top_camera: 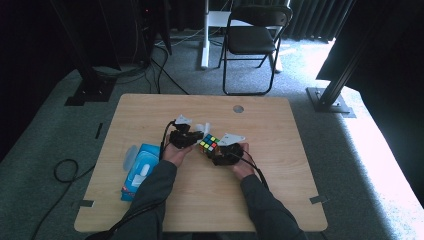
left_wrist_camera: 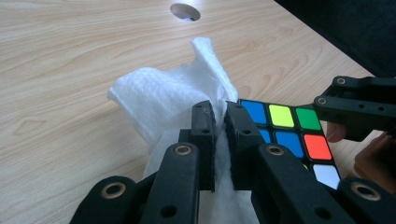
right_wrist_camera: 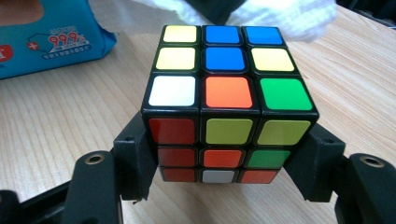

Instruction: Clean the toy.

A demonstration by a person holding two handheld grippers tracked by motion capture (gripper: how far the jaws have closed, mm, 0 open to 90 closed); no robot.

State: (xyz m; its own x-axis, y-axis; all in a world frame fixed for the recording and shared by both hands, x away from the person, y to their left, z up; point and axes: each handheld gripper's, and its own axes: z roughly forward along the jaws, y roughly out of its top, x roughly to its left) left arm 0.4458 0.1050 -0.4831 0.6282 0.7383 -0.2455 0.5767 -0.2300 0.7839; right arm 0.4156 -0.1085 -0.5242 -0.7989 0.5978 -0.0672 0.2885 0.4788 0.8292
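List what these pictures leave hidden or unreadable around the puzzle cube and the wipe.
- Puzzle cube, right gripper view: its far faces are turned away; its underside is hidden.
- White wipe, left gripper view: its lower end runs off the bottom edge behind the left hand-held gripper.
- Blue wipes pack: cut by the frame edge, small print unreadable.

Right tool view: blue wipes pack [right_wrist_camera: 51, 39] cut off at the top and left edges, at 10 o'clock from the cube [right_wrist_camera: 226, 100]; its small print too fine to read. Cube's lower side faces covered by the jaws. White wipe [right_wrist_camera: 280, 16] at 12 o'clock, blurred, cropped by the top edge.

Left tool view: wipe's [left_wrist_camera: 163, 100] lower part hidden behind the jaws; cube [left_wrist_camera: 292, 133] partly masked by the right tool [left_wrist_camera: 359, 107].

High view: cube's [top_camera: 209, 144] colours too small to sort; forearms cropped at 6 o'clock.
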